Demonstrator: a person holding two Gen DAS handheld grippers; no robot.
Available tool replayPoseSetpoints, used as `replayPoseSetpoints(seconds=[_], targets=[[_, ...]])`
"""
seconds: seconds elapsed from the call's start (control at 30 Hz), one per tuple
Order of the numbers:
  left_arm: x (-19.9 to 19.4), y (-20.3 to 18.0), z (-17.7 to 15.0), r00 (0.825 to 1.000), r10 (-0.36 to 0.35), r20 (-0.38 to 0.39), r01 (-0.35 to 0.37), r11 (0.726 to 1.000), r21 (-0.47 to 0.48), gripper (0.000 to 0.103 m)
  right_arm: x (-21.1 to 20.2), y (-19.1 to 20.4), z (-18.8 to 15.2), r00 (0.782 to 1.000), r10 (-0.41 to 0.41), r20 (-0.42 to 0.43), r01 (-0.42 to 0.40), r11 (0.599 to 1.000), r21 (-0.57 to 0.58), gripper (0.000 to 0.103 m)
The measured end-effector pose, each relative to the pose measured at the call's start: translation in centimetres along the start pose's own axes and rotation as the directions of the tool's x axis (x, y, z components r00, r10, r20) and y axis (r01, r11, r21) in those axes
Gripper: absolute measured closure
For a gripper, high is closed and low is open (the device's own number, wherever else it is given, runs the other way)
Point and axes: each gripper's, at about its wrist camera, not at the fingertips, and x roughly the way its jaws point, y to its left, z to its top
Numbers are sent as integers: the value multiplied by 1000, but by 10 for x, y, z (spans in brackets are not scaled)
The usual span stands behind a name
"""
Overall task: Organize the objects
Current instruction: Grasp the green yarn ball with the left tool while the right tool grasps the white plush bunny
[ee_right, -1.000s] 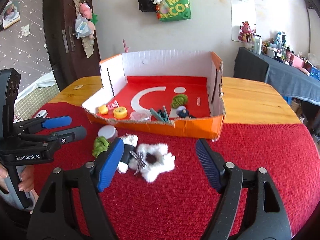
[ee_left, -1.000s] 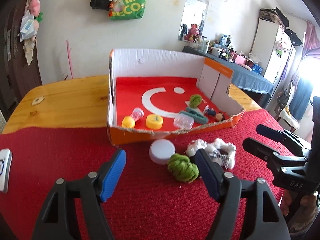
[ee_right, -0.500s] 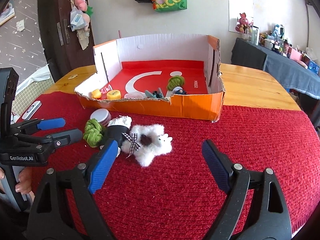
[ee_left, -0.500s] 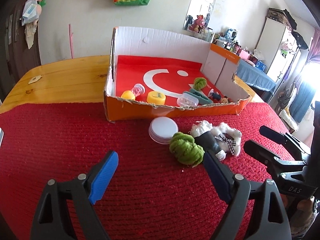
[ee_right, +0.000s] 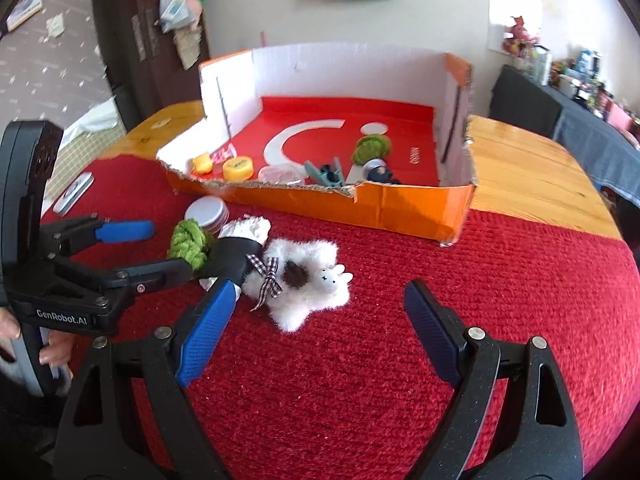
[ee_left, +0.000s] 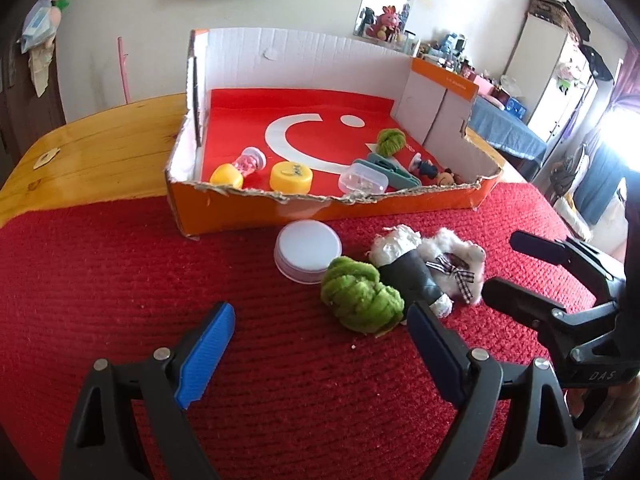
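**Three loose items bunched together, both tongs spread and empty**

The main risk sits right at the fingertips. The green yarn ball (ee_left: 362, 300), the white plush toy (ee_right: 308, 284) with its dark sleeve, and the white round lid (ee_left: 308, 250) lie touching one another on the red knitted cloth (ee_left: 120, 280). A close aimed at one could catch its neighbour: the left gripper (ee_left: 320, 344) has its right-hand pad just beside the yarn and the plush's foot, so a pinch there may snag both, or drag the plush by its checked ribbon. The yarn is soft and may squash or unravel instead of lifting cleanly. The two tools also stand near each other, with the left one's fingers at about 9 o'clock in the right wrist view, so reaching for the same cluster invites a clash.

The left gripper is spread wide, with only bare cloth between its pads; it holds nothing. The right gripper (ee_right: 316, 326) is equally released, its left pad at the plush's dark sleeve, though contact is unclear.

Farther off, at 12 o'clock, the orange cardboard box (ee_left: 248, 210) waits with its torn, low front edge, which a carried item could catch. Small items already lie inside it
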Motion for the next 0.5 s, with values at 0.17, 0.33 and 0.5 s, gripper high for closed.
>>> replayPoseSetpoints(seconds=[0.17, 0.33, 0.5], targets=[[3, -2, 4, 1000, 5, -8, -5, 1000, 31, 18, 15, 4, 5, 998, 1, -61, -7, 996, -86, 17], [6, -4, 7, 1000, -6, -8, 6, 999, 42, 24, 27, 11, 7, 996, -24, -90, 9, 985, -172, 17], [5, -6, 7, 999, -34, -10, 34, 998, 49, 35, 33, 6, 9, 995, -3, -98, -14, 985, -174, 17]])
